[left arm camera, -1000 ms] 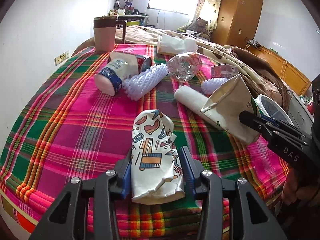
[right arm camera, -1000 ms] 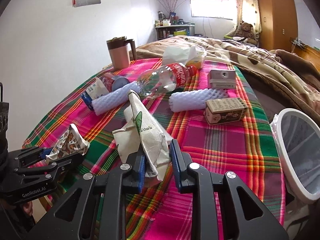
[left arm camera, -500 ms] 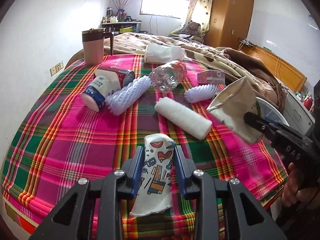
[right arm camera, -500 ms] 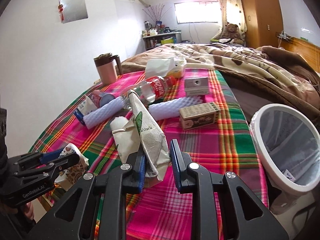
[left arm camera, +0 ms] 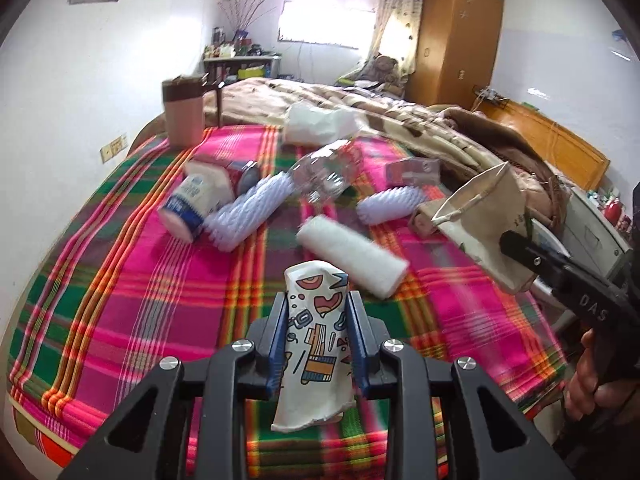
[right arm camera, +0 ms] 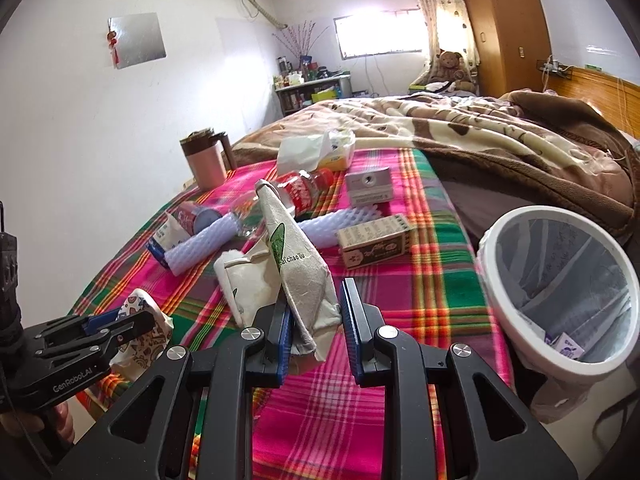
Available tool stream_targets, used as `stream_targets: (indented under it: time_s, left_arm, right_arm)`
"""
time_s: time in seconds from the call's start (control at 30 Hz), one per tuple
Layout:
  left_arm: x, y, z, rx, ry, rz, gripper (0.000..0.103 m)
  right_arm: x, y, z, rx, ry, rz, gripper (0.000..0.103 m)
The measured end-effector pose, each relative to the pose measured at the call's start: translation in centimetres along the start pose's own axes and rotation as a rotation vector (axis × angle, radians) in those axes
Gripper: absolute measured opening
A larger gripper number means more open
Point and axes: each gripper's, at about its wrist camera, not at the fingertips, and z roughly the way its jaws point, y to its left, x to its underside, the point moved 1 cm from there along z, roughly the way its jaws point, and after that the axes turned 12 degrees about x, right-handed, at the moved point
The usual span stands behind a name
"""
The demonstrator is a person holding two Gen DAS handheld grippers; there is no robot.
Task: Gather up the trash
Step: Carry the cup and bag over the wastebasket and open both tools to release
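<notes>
Two grippers, both loaded. Left gripper [left arm camera: 318,338] has its fingers [left arm camera: 279,340] clenched on a crumpled patterned paper cup [left arm camera: 314,344], held clear above the plaid bed cover [left arm camera: 120,288]; the cup sticks out past the fingers at both ends. Right gripper [right arm camera: 316,322] is clamped on a beige paper bag [right arm camera: 298,264] with green print (grip is on the bag's flattened lower end, string-handle end pointing up and away). In the left wrist view the same bag [left arm camera: 484,224] hangs off the right gripper at the bed's right edge, with a hand [left arm camera: 596,384] on the grip below.

White trash bin [right arm camera: 516,328] with a liner sits beside the bed, just right of the bag in the right wrist view; a small carton lies inside it.

Still on the bed cover:
- clear plastic bottle [right arm camera: 298,196] with red label, on its side
- two white knobbly foam rolls [left arm camera: 250,212], [left arm camera: 390,206], either side of the bottle
- smooth white roll [left arm camera: 352,260], nearest the cup
- toppled blue-and-white cup [left arm camera: 192,210], touching the left foam roll
- two small boxes [right arm camera: 374,240], [right arm camera: 368,186]
- white crumpled plastic bag [right arm camera: 308,152] near the brown blanket [right arm camera: 460,136]
- pink mug [right arm camera: 204,162], upright at the far left corner
</notes>
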Motion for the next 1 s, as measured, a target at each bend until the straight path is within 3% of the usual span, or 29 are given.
stream_targets:
  time_s: [0.6, 1.0]
  left_arm:
    - [-5.6, -10.3, 3.7, 0.212, -0.052, 0.133, 0.029]
    - [-6.9, -17.2, 8.7, 0.344, 0.0, 0.205, 0.029]
  right_arm:
    - [-2.4, -8.0, -2.8, 0.185, -0.097, 0.106, 0.023]
    - [-3.1, -13.3, -2.1, 0.312, -0.084, 0.188, 0.023]
